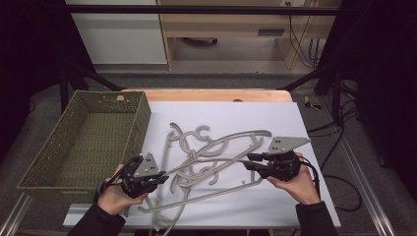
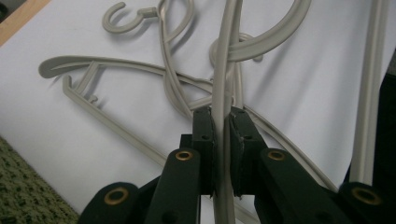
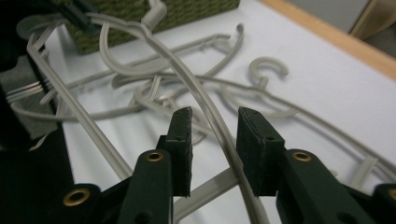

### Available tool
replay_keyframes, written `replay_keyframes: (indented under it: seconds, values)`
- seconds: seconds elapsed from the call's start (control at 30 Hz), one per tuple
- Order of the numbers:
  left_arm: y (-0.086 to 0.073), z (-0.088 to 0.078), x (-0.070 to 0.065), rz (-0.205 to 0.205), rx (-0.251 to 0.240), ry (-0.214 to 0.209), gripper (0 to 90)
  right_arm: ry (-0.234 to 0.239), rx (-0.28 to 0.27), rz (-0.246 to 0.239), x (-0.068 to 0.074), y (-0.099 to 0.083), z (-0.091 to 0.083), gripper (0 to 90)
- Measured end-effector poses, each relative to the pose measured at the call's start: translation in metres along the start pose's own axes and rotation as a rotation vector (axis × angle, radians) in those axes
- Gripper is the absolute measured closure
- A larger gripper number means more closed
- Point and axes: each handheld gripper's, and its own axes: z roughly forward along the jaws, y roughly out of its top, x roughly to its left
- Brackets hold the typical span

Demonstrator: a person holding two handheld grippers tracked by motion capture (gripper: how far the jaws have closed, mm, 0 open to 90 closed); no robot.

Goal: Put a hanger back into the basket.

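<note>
So the left gripper (image 2: 220, 122) is clamped on a hanger (image 2: 223, 84) rod near the counter (image 1: 275, 118)'s near-left corner, with the rod run lengthwise straight out between the jaws. The right gripper (image 3: 214, 126) is parted, a thin rod passed loosely between its jaws, unpinched. The tangle is spread mid-counter between both, and the basket (image 1: 49, 157) is sat along the left edge, nearer the left hand (image 1: 114, 195).

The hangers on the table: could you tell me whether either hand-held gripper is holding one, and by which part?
The left hand-held gripper clamps a hanger's thin arm; the right is open.
</note>
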Motion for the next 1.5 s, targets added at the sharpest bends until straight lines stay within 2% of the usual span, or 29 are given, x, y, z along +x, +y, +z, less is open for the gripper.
replay_keyframes:
  seconds: [0.07,0.1,0.27,0.4,0.47,0.6,0.63,0.67,0.87,0.9,0.97,1.17,1.5]
  values:
    - [-0.001,0.001,0.001,-0.011,-0.003,0.012,82.4,-0.042,-0.036,-0.001,0.0,0.0,-0.003,56.4]
    - [-0.001,0.002,0.0,-0.036,-0.023,0.018,82.4,-0.059,-0.053,0.003,0.0,0.0,-0.004,53.2]
    - [0.001,0.001,0.001,-0.079,-0.054,0.057,82.4,-0.123,-0.121,0.061,-0.004,-0.004,-0.01,41.9]
    - [0.001,-0.005,0.005,-0.102,-0.081,0.09,82.5,-0.166,-0.176,0.106,-0.006,-0.013,-0.016,35.6]
    - [0.001,-0.008,0.008,-0.111,-0.093,0.105,82.5,-0.191,-0.205,0.128,-0.006,-0.018,-0.021,29.6]
    - [0.0,-0.014,0.013,-0.12,-0.107,0.135,82.6,-0.255,-0.227,0.15,-0.006,-0.027,-0.026,23.4]
    - [0.001,-0.015,0.013,-0.135,-0.126,0.14,82.5,-0.261,-0.23,0.162,-0.006,-0.029,-0.026,22.4]
    - [0.001,-0.018,0.014,-0.123,-0.12,0.145,82.6,-0.263,-0.229,0.167,-0.007,-0.031,-0.027,21.3]
    - [0.007,-0.034,0.02,-0.135,-0.176,0.172,82.6,-0.294,-0.215,0.212,-0.009,-0.045,-0.025,17.5]
    - [0.009,-0.039,0.023,-0.135,-0.195,0.181,82.5,-0.3,-0.213,0.216,-0.01,-0.046,-0.025,16.3]
    - [0.011,-0.045,0.026,-0.14,-0.197,0.193,82.6,-0.306,-0.208,0.232,-0.01,-0.049,-0.025,14.4]
    - [0.014,-0.066,0.043,-0.17,-0.247,0.233,82.6,-0.336,-0.216,0.26,-0.008,-0.053,-0.027,9.1]
    - [0.006,-0.089,0.075,-0.209,-0.249,0.301,82.5,-0.355,-0.215,0.275,-0.009,-0.058,-0.027,6.5]
